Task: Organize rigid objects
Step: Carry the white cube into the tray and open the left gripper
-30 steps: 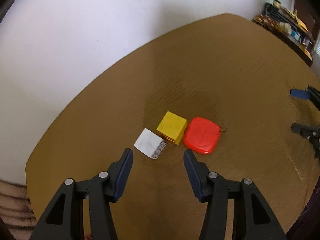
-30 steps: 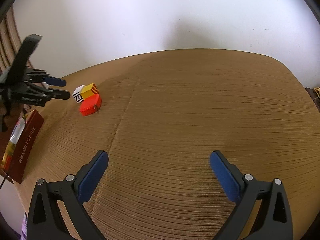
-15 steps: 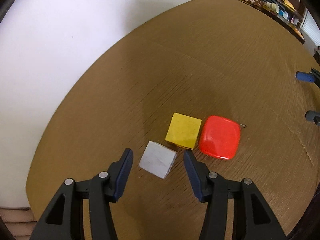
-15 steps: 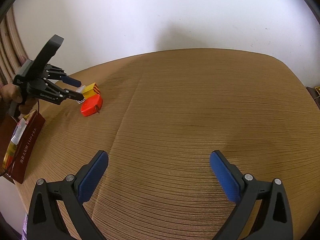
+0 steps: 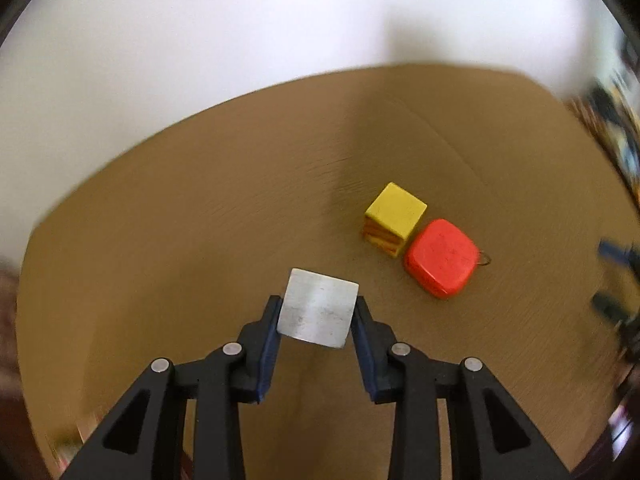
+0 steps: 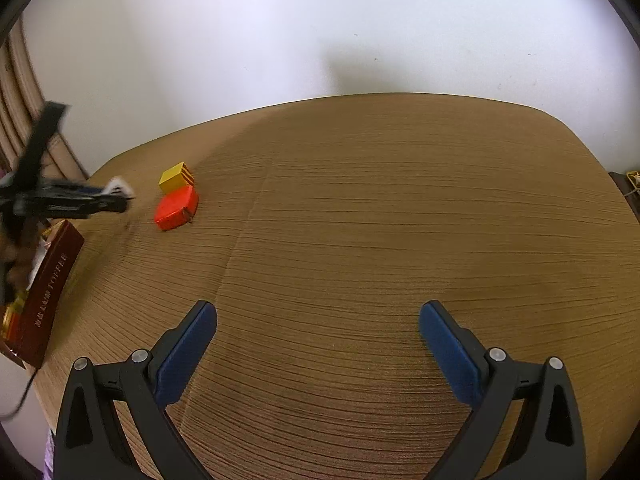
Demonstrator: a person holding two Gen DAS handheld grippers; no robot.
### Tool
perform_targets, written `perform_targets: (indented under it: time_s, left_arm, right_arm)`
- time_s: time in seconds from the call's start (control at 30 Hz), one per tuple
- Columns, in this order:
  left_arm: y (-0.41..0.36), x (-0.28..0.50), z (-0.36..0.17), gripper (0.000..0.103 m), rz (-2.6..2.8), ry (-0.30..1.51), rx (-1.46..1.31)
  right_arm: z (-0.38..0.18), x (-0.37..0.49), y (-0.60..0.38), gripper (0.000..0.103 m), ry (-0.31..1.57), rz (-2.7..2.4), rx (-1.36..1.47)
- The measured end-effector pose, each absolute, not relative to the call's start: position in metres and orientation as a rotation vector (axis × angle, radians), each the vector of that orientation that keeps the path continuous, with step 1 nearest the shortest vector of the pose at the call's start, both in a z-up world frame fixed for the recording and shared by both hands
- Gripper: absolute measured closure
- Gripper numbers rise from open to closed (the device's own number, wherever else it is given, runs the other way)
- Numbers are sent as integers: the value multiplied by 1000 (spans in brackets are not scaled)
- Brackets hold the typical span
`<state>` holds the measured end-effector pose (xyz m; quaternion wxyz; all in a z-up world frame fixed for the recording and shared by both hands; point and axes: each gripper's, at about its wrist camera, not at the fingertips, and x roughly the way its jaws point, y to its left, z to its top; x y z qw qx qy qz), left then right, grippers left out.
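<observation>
My left gripper (image 5: 318, 307) has a white cube (image 5: 320, 296) between its blue pads; the jaws are closing, and both pads press on the cube's sides. A yellow cube (image 5: 396, 210) with striped sides and a flat red tape measure (image 5: 442, 256) lie touching on the brown table (image 5: 200, 220), apart from the white cube. In the right wrist view the left gripper (image 6: 120, 196) is blurred, with the white cube (image 6: 116, 186) at its tip, left of the yellow cube (image 6: 176, 176) and the red tape measure (image 6: 176, 208). My right gripper (image 6: 318, 320) is open over bare table with nothing between its fingers.
A dark red box lettered TOFFEE (image 6: 48, 292) lies at the table's left edge, under the left gripper's handle. A white wall (image 6: 320, 40) stands behind the table. A blurred cluttered shelf (image 5: 616, 128) shows at the far right in the left wrist view.
The left gripper's jaws closed onto the white cube and carried it away from the yellow cube, and the wrist rolled. The right gripper stayed still and open.
</observation>
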<state>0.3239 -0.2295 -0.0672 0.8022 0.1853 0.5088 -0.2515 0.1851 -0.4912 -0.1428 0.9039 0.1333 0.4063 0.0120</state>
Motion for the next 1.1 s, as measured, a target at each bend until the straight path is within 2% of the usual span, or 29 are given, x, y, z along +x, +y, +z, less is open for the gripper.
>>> perform_targets:
  time_s: [0.2, 0.33, 0.6, 0.8, 1.1]
  left_arm:
    - [-197, 272, -41, 69, -514, 1072, 238]
    - [-186, 229, -33, 69, -489, 1034, 238]
    - [-140, 176, -21, 69, -429, 990, 135]
    - [-72, 164, -8, 69, -281, 996, 55]
    - [-12, 165, -31, 69, -123, 1039, 41]
  right_arm:
    - [-132, 200, -467, 2, 854, 151, 235]
    - [-123, 225, -447, 2, 857, 218, 258]
    - [-133, 248, -413, 2, 852, 181, 217]
    - [-141, 244, -423, 1, 853, 146, 232]
    - [-143, 243, -411, 1, 859, 136, 159]
